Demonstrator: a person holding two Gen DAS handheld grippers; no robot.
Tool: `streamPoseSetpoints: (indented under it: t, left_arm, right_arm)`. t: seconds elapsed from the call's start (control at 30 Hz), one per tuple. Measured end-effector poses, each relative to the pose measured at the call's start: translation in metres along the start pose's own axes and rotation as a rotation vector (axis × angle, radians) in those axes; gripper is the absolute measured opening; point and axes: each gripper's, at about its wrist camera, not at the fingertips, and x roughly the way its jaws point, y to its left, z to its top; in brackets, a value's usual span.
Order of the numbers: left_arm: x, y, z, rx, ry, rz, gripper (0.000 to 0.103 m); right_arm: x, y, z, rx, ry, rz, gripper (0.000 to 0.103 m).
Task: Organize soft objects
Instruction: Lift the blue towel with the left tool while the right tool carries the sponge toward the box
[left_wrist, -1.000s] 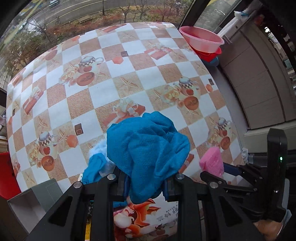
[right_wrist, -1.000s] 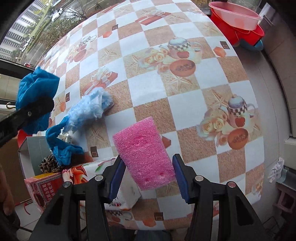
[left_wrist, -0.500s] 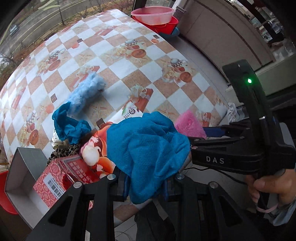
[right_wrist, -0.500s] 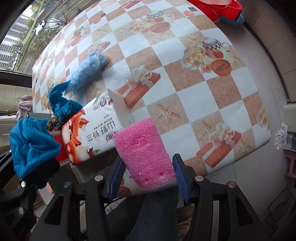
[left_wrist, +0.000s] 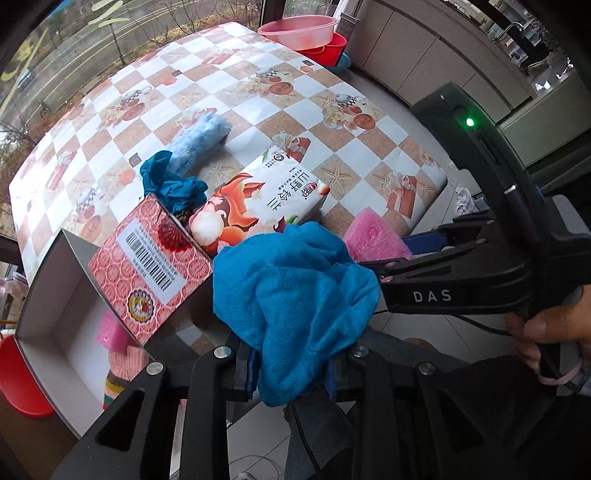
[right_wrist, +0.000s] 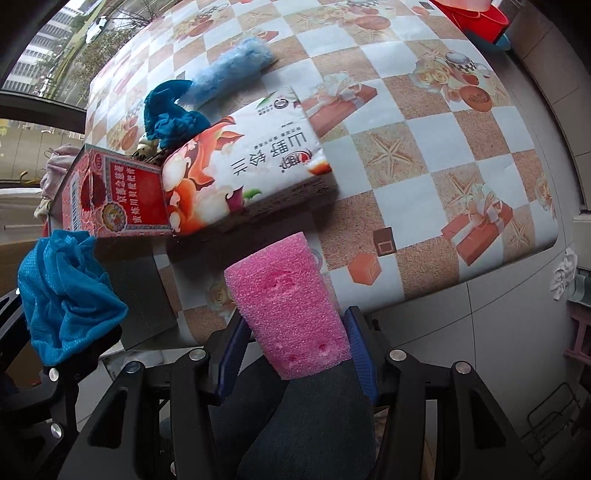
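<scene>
A: Step? Left first.
B: Carry to drop-off. Open grey box, pink sponge and knit piece already inside. Left gripper, jaws clamped on blue towel, off the desk edge.
A: Right?
B: Right gripper jaws gripping pink foam sponge. Next, probably swing both over the box, let go.

A table under a checked cloth printed with teapots, starfish and gift boxes carries the things; a white and orange printed pack lies near its front edge; at the pack's 11 o'clock a crumpled dark blue cloth rests on the cloth; touching that, further toward 12 o'clock, lies a fluffy light blue roll; at the pack's 9 o'clock a red patterned carton overhangs the table edge.
</scene>
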Motion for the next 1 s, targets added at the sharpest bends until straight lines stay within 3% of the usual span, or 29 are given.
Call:
streamPoseSetpoints:
  t: [0.27,0.43,1.0]
  left_arm:
    - [-0.018,0.014,-0.03,-0.064,-0.046,0.033,0.029]
    - [-0.031,0.037,-0.047,-0.166,-0.094,0.059,0.029]
    - [-0.051,0.111,-0.121,-0.535,-0.147,0.14,0.029]
  right_arm:
    - [-0.001,0.042,-0.013,-0.132,-0.012,0.006,0.054]
    - [-0.005,0.075,-0.021,-0.242,-0.027,0.049,0.054]
    - [-0.022,0.189,-0.035,-0.652,-0.092,0.024,0.054]
